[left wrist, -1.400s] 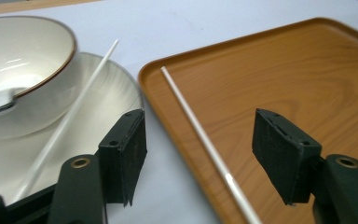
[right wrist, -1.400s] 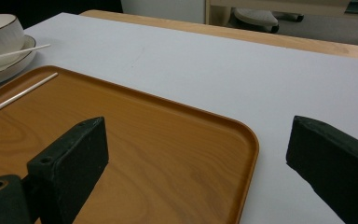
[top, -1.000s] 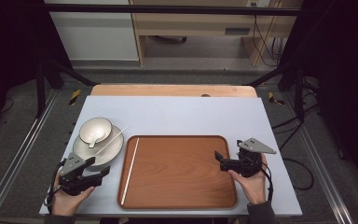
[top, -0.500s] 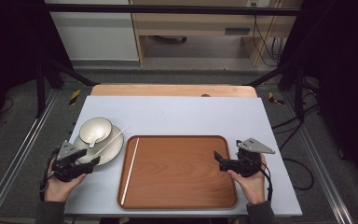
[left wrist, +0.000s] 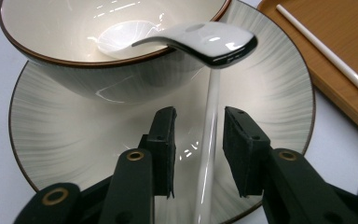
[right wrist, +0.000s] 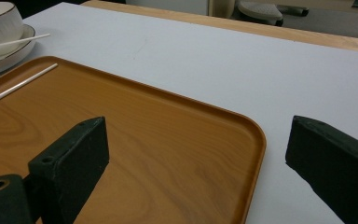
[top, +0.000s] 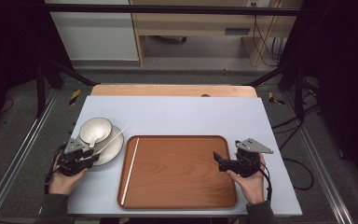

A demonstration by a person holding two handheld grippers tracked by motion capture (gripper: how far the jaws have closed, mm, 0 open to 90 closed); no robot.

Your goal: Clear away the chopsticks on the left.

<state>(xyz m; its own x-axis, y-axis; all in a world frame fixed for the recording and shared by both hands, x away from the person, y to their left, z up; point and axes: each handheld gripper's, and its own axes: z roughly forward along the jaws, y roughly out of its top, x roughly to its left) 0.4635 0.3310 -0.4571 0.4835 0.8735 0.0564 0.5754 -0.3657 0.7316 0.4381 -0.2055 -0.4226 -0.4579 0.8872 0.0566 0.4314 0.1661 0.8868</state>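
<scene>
1. Left gripper [left wrist: 198,116], left of the brown wooden tray [top: 182,168]: jaws just been closing, now narrowly apart on either side of the thin white chopstick [left wrist: 209,140], pads not yet pressing it.
2. Chopstick lying on the grey-streaked round plate [left wrist: 65,130] left of the tray. Long axis slanting from the gripper up toward the tray's far left corner, far tip past the plate rim.
3. Likely trouble: glossy round stick rolling or squirting out on glazed china under an off-centre squeeze. Also catching the white ceramic spoon [left wrist: 205,39] handle hanging over it if raised steeply.
4. Right gripper [right wrist: 196,140], at the tray's right edge: jaws wide apart, empty.
</scene>
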